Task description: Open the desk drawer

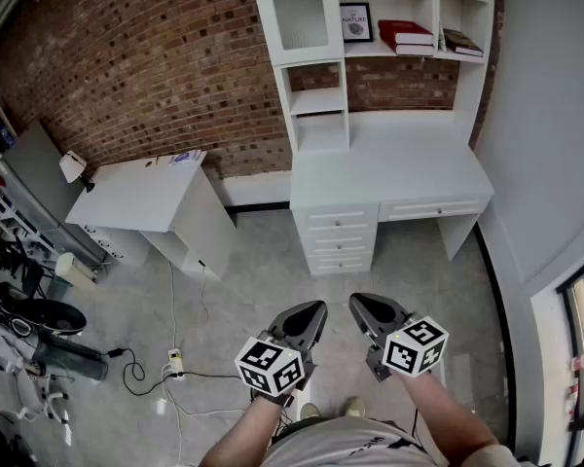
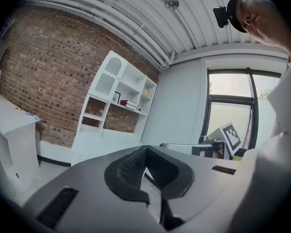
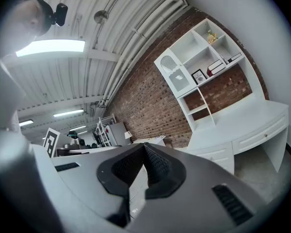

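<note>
A white desk point(image 1: 389, 168) with a shelf hutch stands against the brick wall ahead. On its left is a stack of small drawers point(image 1: 341, 236), and a wide drawer point(image 1: 433, 208) sits under the top on the right. All of them are closed. My left gripper point(image 1: 316, 309) and right gripper point(image 1: 358, 303) hover side by side over the floor, well short of the desk, both shut and empty. The left gripper view shows its jaws point(image 2: 146, 149) meeting, with the hutch point(image 2: 119, 93) far off. Beyond the closed right gripper point(image 3: 144, 145), the wide drawer point(image 3: 259, 132) is in sight.
A second white desk point(image 1: 141, 193) stands at the left by the wall. Cables and a power strip point(image 1: 173, 363) lie on the floor left of my grippers. Racks and equipment point(image 1: 19, 261) crowd the left edge. Red books point(image 1: 406, 35) lie on the hutch shelf.
</note>
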Tool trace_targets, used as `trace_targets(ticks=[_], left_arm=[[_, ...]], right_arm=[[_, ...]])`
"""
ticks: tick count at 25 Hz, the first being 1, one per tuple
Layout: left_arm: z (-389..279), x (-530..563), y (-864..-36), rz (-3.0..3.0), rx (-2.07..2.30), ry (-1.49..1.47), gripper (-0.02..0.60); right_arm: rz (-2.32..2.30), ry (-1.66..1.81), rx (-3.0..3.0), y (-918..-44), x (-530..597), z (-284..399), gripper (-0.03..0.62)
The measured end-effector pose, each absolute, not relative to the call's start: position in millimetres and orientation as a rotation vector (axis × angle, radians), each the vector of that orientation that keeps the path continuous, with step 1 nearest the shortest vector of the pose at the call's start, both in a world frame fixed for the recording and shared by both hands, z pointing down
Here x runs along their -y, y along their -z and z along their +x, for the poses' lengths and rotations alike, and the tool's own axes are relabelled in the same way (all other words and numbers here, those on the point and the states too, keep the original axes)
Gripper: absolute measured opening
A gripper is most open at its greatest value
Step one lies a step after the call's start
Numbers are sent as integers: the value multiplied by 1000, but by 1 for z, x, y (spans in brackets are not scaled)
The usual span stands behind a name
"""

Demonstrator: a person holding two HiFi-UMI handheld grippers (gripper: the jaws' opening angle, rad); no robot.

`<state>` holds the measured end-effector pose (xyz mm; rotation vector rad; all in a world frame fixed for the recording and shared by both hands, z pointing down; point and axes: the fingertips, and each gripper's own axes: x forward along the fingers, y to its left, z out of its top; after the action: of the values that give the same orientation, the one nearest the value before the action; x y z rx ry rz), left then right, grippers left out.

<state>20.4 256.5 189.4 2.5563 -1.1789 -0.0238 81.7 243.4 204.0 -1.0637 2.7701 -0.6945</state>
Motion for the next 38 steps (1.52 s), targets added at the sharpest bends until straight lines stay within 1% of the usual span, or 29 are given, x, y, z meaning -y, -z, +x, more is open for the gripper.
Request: trace_targets(ticks=[9, 18, 27, 38], left_arm=[[44, -249, -196, 2522, 1212, 18, 12], [63, -227, -211, 2496, 1221, -5, 12], [9, -178, -236, 2474, 1238, -10, 12], [-37, -39, -305, 2521, 1110, -63, 12]], right_arm=[[-1032, 711, -2771, -208, -236, 108, 17], [-996, 813, -2698, -218, -216, 135, 17], [-1015, 851, -2705, -244, -162, 82, 18], [-1226, 934, -2693, -319, -29, 33, 20]])
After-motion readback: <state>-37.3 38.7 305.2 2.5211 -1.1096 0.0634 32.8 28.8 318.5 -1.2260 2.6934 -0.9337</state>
